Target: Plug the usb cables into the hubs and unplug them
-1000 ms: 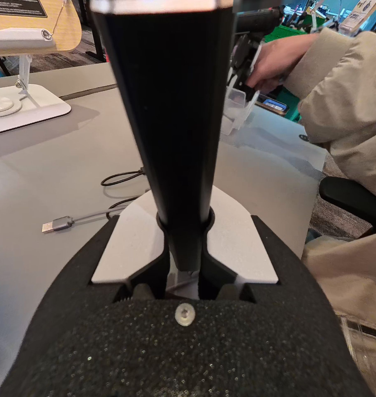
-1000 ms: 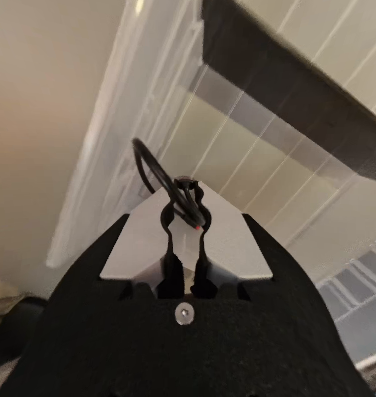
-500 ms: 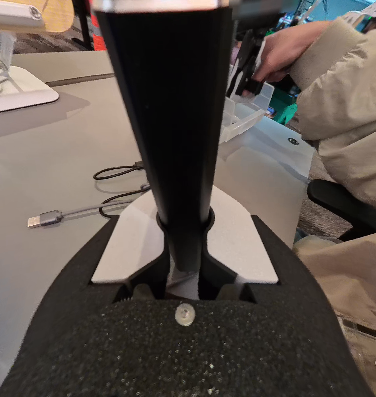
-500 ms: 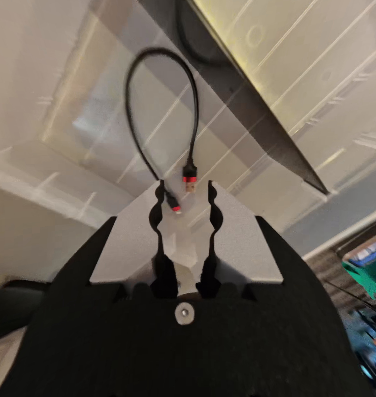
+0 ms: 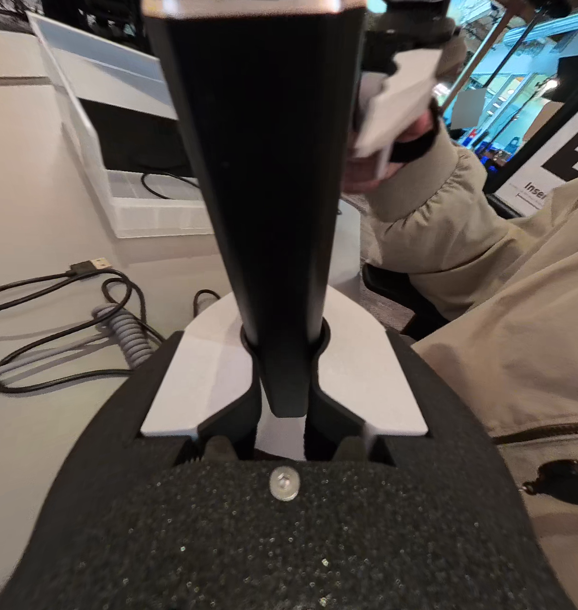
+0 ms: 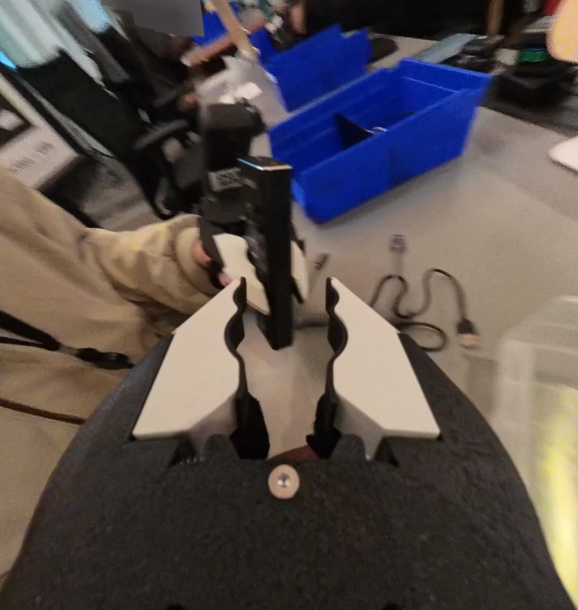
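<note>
Two views logged. Left wrist view: my left gripper (image 5: 285,336) is clamped on the hub (image 5: 264,165), a long black bar that stands up from between the fingers and fills the middle of the picture; its far end has a pale metal edge. On the grey table (image 5: 33,198) to the left lie loose cables: a black usb cable (image 5: 83,268) with its metal plug bare and pointing right, and a grey coiled cable (image 5: 124,333) lying among its loops. Behind them sits a clear plastic box (image 5: 142,211) with another black cable inside. At upper right, blurred, my right hand (image 5: 409,132) in a beige sleeve grips the other tool.

Right wrist view: my right gripper (image 6: 285,297) has its jaws parted, nothing between them. From this side the whole hub (image 6: 274,251) shows, held upright by the left gripper (image 6: 267,297) above the table, with my left hand (image 6: 205,257) behind it. This view alone shows two blue bins (image 6: 373,152) farther back and a dark cable (image 6: 423,307) on the table to the right of the hub, its plug near the right edge. Picture is motion-blurred; I cannot tell the hub's ports.
</note>
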Tool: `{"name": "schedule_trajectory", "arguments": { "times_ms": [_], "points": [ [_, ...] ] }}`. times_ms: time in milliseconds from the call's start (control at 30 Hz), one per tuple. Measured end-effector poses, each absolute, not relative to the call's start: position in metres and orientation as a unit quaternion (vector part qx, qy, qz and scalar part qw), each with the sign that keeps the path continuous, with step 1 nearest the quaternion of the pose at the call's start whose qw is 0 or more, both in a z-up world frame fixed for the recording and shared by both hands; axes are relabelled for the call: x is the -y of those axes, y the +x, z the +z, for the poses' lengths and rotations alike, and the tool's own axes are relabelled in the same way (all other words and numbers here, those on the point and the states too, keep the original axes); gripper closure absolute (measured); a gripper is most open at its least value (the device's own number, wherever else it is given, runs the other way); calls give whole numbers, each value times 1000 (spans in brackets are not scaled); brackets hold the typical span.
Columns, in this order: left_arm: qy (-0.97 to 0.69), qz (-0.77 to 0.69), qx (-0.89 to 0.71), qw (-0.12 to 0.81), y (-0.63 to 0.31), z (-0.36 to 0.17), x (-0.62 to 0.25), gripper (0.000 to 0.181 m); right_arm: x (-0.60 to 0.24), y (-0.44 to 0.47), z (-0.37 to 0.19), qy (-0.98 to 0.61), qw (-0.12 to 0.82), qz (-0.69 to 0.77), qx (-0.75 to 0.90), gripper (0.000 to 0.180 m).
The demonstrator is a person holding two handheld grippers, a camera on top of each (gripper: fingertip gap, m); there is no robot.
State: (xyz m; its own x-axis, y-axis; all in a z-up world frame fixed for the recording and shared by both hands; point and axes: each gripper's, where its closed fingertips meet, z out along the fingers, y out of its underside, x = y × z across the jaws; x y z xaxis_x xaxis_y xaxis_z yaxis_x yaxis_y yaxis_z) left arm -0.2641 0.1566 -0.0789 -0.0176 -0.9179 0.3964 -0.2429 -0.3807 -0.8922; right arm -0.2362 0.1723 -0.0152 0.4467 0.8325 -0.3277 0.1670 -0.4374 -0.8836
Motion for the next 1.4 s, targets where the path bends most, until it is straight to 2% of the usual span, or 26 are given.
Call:
{"name": "schedule_trajectory", "arguments": {
  "times_ms": [100, 167, 200, 233, 267, 333, 433, 500, 600, 700, 933, 1033, 1167, 1233, 1267, 1333, 1400],
  "points": [
    [-605, -581, -471, 274, -259, -77, -140, 151, -169, -275, -33, -738, 399, 423, 342, 121],
    [-589, -599, -478, 257, -257, -74, -129, 151, -167, -295, -41, -728, 392, 450, 338, 122],
    [-584, -602, -484, 250, -257, -74, -124, 151, -164, -302, -41, -717, 387, 471, 337, 126],
    [-583, -600, -488, 250, -256, -74, -122, 151, -164, -305, -40, -707, 393, 483, 336, 146],
    [-584, -599, -485, 254, -255, -74, -122, 150, -161, -306, -37, -696, 394, 496, 338, 152],
    [-586, -600, -468, 277, -256, -69, -127, 149, -162, -302, -35, -691, 416, 490, 331, 153],
    [-606, -596, -419, 319, -266, -62, -152, 124, -183, -263, -18, -718, 468, 410, 312, 154],
    [-625, -592, -388, 329, -276, -65, -170, 123, -203, -213, 15, -734, 504, 332, 312, 153],
    [-653, -578, -353, 339, -285, -72, -192, 130, -250, -113, 48, -781, 514, 95, 341, 154],
    [-673, -561, -335, 346, -282, -77, -203, 130, -307, -20, 24, -843, 403, -58, 352, 154],
    [-693, -505, -371, 357, -269, -91, -200, 130, -357, 62, -110, -929, 125, -43, 345, 154],
    [-707, -478, -374, 363, -263, -97, -213, 130, -362, 63, -147, -940, 59, -22, 334, 153],
    [-729, -417, -398, 370, -241, -99, -244, 130, -370, 73, -174, -947, 32, -39, 318, 153],
    [-730, -403, -411, 368, -221, -94, -260, 129, -372, 72, -178, -948, 47, -38, 312, 152],
    [-732, -397, -416, 366, -209, -93, -269, 129, -378, 78, -172, -948, 72, -60, 304, 142],
    [-735, -389, -427, 355, -183, -96, -284, 129, -386, 77, -139, -948, 167, -69, 264, 135],
    [-739, -377, -443, 339, -158, -103, -295, 129, -375, 66, -77, -931, 301, -50, 199, 135]
  ]
}}
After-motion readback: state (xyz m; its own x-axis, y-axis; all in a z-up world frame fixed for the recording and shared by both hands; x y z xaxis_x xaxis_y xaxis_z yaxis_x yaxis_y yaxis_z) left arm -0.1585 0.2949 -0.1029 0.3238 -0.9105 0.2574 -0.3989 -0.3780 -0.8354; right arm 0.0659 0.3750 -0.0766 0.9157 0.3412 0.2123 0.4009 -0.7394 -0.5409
